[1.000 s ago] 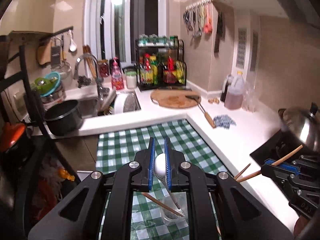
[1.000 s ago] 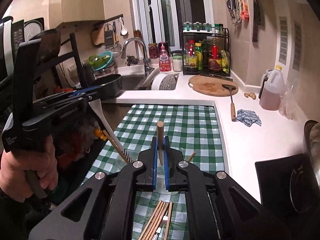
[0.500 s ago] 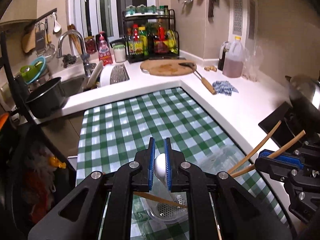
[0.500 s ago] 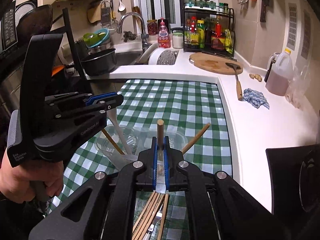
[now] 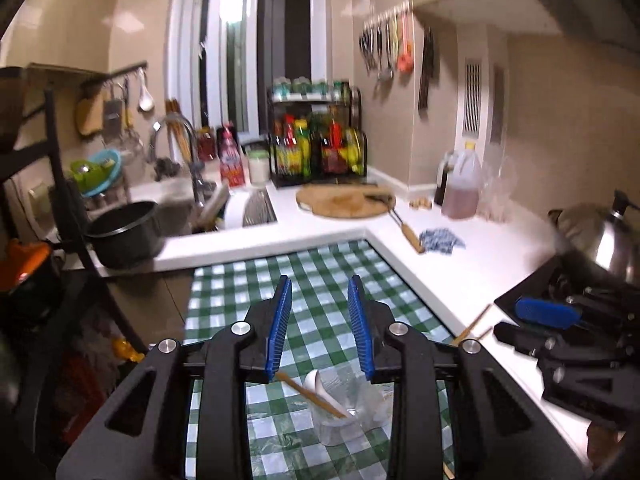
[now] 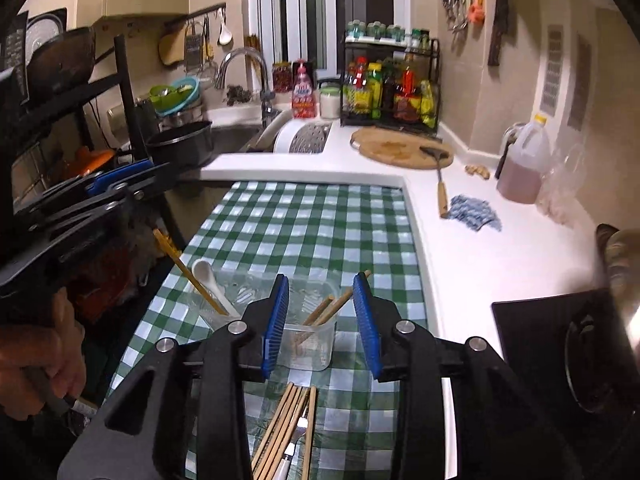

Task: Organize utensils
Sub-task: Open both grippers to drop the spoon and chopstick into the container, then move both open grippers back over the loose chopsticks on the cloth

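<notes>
Starting at the left with the left hand-held gripper, held in a person's hand over the green check tabletop. Jaws opening, blue pads apart, nothing between them. Held right above a clear cup, most likely because that cup is the home for the tall things. Inside that cup, a white spoon and one wooden chopstick. Both standing up and leaning on the rim so as not to fall flat. In the right view, round end of the spoon up, thin end down in the cup, the long way tipping up and to the left. Same lean for the chopstick, only more. Next, just beside, a second clear cup with a few chopsticks in the cup, bottoms down inside, tops tipping up and to the right. Right above, the right hand-held gripper, also opening and grasping nothing, pointing down at the cup. Nearer the camera, a flat pile of chopsticks lying side by side, the long way aiming at the cup. Probably waiting for a turn.
</notes>
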`<state>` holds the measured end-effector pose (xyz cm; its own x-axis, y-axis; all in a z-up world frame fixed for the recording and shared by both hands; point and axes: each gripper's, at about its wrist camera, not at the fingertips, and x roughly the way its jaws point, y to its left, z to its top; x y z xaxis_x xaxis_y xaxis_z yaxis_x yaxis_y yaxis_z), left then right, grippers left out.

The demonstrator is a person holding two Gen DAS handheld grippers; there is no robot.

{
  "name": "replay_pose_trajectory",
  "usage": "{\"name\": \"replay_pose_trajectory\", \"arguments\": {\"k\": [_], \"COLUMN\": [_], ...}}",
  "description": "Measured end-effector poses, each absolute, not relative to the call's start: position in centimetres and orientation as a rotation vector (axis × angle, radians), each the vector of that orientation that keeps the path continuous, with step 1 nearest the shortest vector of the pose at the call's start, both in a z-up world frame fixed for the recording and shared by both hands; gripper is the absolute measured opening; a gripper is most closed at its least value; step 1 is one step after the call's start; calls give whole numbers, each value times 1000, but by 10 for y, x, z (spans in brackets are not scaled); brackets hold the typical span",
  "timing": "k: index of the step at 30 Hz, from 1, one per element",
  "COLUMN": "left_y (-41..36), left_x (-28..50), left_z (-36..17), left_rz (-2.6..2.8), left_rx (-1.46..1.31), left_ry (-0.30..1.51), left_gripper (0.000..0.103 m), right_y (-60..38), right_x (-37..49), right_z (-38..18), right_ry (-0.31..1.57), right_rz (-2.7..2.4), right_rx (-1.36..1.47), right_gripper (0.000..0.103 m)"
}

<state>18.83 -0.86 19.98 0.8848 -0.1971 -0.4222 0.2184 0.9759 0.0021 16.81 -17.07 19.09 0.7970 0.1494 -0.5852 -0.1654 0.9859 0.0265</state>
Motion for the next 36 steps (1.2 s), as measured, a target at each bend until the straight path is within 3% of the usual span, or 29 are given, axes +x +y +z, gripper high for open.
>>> {"name": "replay_pose_trajectory", "arguments": {"k": [4, 8, 18, 21, 25, 36], "left_y": [0, 3, 6, 4, -5, -45], "left_x": [140, 99, 29, 18, 12, 15], "left_z": [198, 169, 68, 42, 9, -41], "left_rz": [-206, -194, -128, -118, -141, -320], "left_rx": [5, -6, -27, -18, -21, -70], "left_ry": [390, 397, 472, 487, 546, 706], "left_gripper": [32, 33, 33, 32, 23, 23], "right_y": [-182, -190, -206, -206, -203, -193], "right_x": [117, 65, 14, 7, 12, 34], "right_z": [206, 184, 89, 65, 30, -21], "right_ry": [496, 431, 530, 528, 597, 845], "right_rz": [166, 168, 141, 132, 145, 211], "right_rx": [-2, 3, 7, 13, 7, 30], "right_gripper": [35, 37, 35, 28, 14, 16]}}
